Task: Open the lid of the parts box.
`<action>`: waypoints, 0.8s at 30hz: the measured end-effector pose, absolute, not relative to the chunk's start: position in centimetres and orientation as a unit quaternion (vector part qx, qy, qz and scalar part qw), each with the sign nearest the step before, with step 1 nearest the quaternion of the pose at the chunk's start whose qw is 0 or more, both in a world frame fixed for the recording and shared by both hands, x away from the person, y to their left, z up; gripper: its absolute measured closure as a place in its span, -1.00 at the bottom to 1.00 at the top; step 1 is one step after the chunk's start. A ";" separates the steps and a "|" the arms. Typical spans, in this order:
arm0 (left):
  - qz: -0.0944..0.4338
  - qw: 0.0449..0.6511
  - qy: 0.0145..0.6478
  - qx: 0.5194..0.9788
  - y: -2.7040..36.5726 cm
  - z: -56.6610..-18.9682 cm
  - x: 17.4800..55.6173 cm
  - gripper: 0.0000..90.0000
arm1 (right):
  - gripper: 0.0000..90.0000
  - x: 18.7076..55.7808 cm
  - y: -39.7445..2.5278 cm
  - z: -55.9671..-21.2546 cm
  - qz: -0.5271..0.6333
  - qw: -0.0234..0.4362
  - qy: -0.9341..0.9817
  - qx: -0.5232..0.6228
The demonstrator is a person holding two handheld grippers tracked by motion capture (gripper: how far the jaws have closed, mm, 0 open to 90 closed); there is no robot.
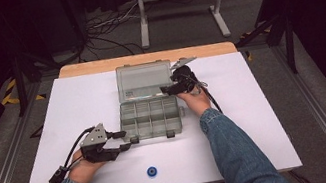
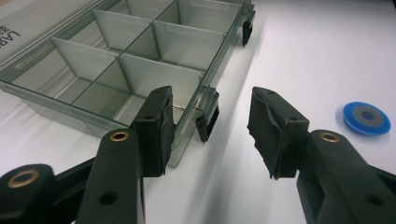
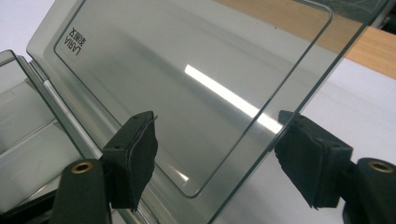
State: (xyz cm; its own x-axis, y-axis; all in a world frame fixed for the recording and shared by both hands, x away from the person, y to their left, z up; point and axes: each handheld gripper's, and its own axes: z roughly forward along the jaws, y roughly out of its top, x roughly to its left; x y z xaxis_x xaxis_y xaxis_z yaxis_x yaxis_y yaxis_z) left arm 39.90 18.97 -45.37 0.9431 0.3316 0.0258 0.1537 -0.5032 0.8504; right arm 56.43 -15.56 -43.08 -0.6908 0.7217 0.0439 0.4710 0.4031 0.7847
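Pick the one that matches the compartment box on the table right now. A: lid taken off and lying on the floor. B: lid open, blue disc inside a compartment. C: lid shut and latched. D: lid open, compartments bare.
D: the lid stands open behind the tray of the compartment box, whose compartments look bare, while the blue disc lies on the table.

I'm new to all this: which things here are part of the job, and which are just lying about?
In the job: clear compartment box, its raised lid, left gripper at the front latch, right gripper at the lid.
Lying about: blue disc, white table.
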 end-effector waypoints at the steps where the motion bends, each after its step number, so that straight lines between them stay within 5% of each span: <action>1: 0.093 0.478 0.141 0.862 19.0 -45.4 39.9 0.13 | -0.35 56.5 -15.6 -43.2 0.408 0.151 0.824 0.364; 24: 0.086 0.480 0.141 0.861 19.1 -45.3 40.0 0.10 | -0.46 56.4 -15.9 -43.5 0.395 0.142 0.827 0.374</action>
